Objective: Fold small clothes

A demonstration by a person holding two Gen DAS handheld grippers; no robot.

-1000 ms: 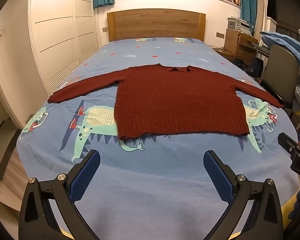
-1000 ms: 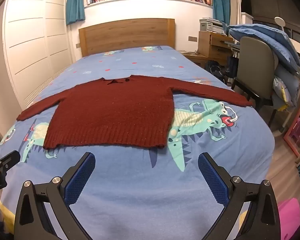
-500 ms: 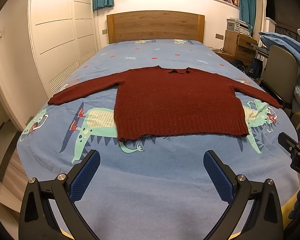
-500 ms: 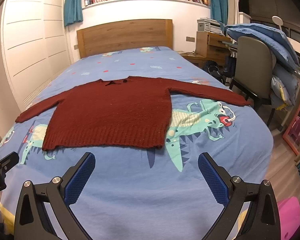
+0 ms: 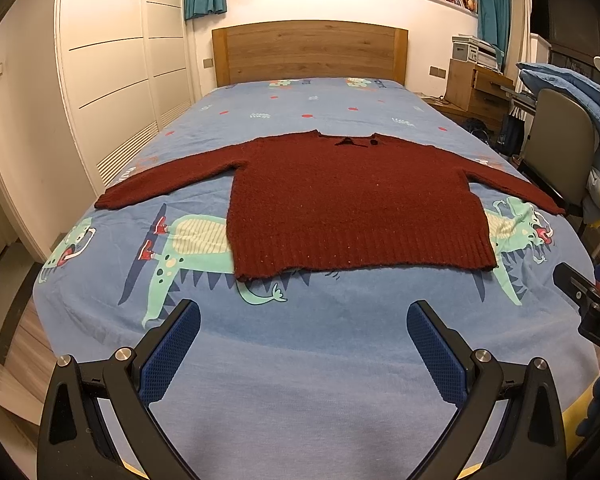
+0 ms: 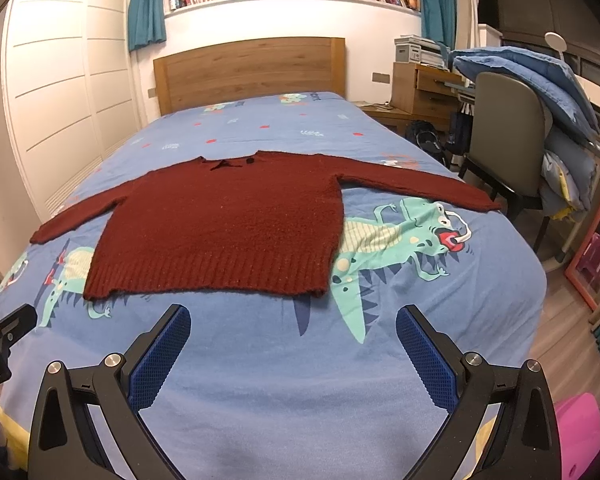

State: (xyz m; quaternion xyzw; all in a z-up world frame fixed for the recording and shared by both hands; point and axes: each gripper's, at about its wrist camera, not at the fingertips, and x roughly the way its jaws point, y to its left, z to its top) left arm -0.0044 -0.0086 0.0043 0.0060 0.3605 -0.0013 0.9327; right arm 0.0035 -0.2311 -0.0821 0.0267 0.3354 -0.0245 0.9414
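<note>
A dark red knitted sweater (image 5: 352,204) (image 6: 228,228) lies flat on the blue dinosaur bedspread (image 5: 300,360) (image 6: 284,360), both sleeves spread out sideways and its ribbed hem toward me. My left gripper (image 5: 303,320) hovers open above the foot of the bed, short of the hem, with nothing between its blue pads. My right gripper (image 6: 293,322) is likewise open and empty, just short of the hem's right half. Part of the right gripper shows at the right edge of the left wrist view, and part of the left one at the left edge of the right wrist view.
A wooden headboard (image 5: 310,52) stands at the far end, white wardrobe doors (image 5: 112,80) along the left. To the right of the bed are a chair (image 6: 504,136) draped with blue bedding (image 6: 540,80), a wooden desk (image 6: 424,88) and a pink stool (image 6: 580,432).
Both views have tilted up and drawn in slightly toward the sweater, which sits a bit lower in frame. The grippers stay open; the sweater has not moved.
</note>
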